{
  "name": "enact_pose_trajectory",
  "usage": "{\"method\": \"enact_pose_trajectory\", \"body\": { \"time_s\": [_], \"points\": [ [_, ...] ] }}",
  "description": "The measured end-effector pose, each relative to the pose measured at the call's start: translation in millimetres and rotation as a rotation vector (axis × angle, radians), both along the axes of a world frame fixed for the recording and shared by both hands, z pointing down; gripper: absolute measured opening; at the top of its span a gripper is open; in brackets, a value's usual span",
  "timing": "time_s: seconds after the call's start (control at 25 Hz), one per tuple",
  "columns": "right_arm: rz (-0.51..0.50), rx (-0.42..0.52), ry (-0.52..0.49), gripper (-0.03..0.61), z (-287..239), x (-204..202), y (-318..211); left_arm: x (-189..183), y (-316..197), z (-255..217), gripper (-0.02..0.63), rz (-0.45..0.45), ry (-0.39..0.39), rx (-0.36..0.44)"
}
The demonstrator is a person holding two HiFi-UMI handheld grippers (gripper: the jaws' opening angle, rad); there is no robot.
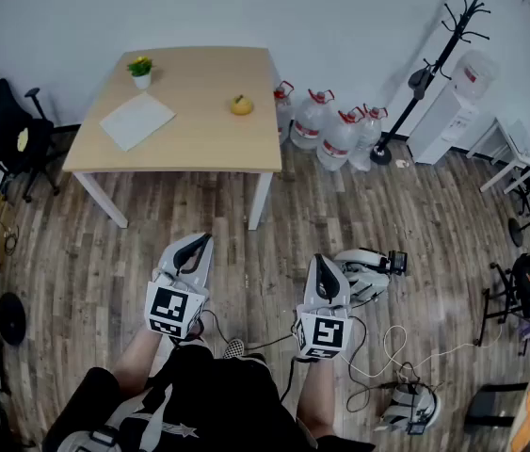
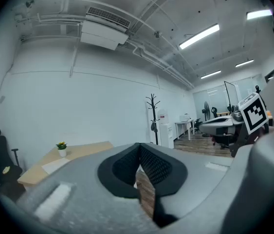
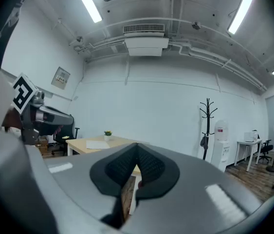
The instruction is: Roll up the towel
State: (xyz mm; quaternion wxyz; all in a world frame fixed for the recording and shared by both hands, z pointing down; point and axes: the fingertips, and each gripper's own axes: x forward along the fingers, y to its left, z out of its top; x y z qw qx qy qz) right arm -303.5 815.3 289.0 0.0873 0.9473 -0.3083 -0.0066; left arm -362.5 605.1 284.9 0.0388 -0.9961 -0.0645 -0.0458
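Standing well back from the wooden table, the person has a stretch of plank floor between both tools and the work, so the coming move is, by my reading, an approach and not yet a roll. On the left half of the table, close to its left edge and nearer the front edge than the back, the towel lies flat and unrolled, a pale rectangle set askew: its long axis runs from the left edge toward the far right corner, not square to any edge. A small potted plant stands just behind it near the back left corner, and a yellow fruit-like thing sits apart to its right. Ahead and to the left of both tools is where the towel lies, and the left gripper is the nearer of the two, its jaws pressed together with nothing between them. Further to the right, the right gripper is likewise closed and empty. Both point roughly level toward the table.
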Motion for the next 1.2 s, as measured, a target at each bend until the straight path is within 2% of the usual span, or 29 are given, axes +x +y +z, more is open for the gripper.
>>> {"method": "enact_pose_trajectory", "body": {
  "time_s": [0.28,0.52,0.8,1.2],
  "points": [
    [-0.011,0.005,-0.028,0.006,7.8,19.2,-3.4,18.4,-8.9,-3.0,0.009,-0.035,0.017,-0.003],
    [-0.018,-0.005,-0.018,0.006,8.2,57.9,-22.1,54.4,-27.2,2.3,0.008,-0.051,0.010,0.015],
    [-0.029,-0.012,-0.013,0.006,10.4,131.8,-64.7,129.6,-65.6,8.4,0.008,-0.052,0.005,0.017],
    [-0.058,-0.034,-0.031,0.006,8.4,239.8,-155.5,238.6,-148.1,16.6,0.009,-0.065,-0.035,-0.014]
  ]
}}
